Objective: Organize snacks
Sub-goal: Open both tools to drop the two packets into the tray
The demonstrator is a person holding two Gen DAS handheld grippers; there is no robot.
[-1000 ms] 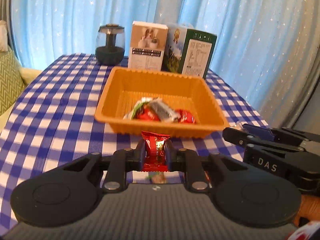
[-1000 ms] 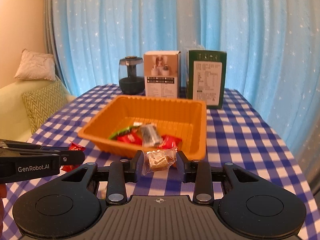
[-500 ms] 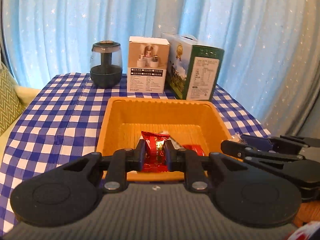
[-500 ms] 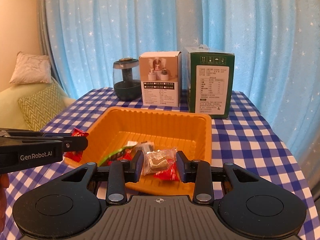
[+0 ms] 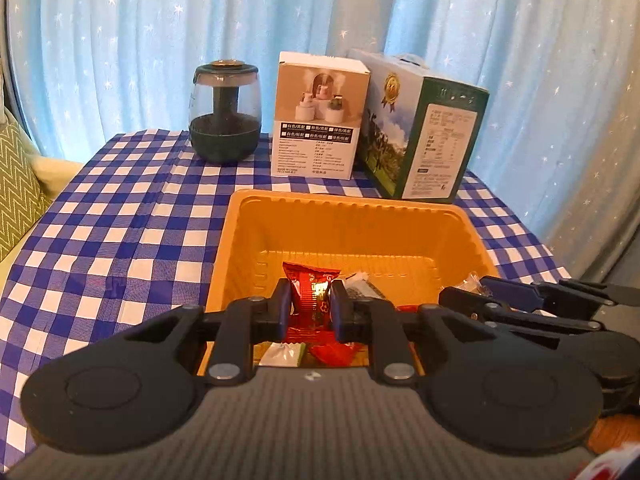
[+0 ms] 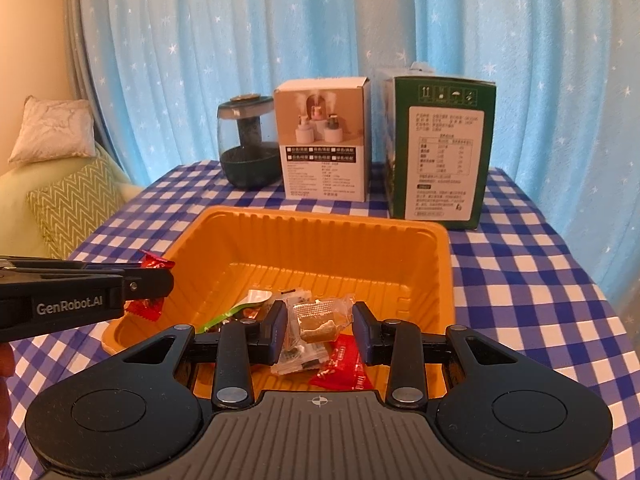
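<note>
An orange tray [image 5: 348, 216] [image 6: 320, 232] sits on the blue checked tablecloth with several wrapped snacks in its near part. My left gripper [image 5: 310, 306] hangs over the tray's near left side, shut on a red wrapped candy [image 5: 311, 290]. In the right wrist view that red candy [image 6: 150, 266] shows beyond the left gripper's tip [image 6: 156, 282]. My right gripper [image 6: 320, 326] is over the tray's near side, shut on a clear packet with a brown biscuit [image 6: 318, 318]. It appears in the left wrist view as the right gripper [image 5: 476, 290] over the tray's right rim.
Behind the tray stand a dark glass humidifier [image 5: 224, 114], a white carton [image 5: 318, 114] and a green carton [image 5: 424, 132]. A blue starred curtain [image 6: 360, 20] closes the back. A sofa with a zigzag cushion [image 6: 76, 204] is to the left of the table.
Both grippers have moved forward from in front of the tray to over its near part, each still holding its snack. The boxes and humidifier look closer.
</note>
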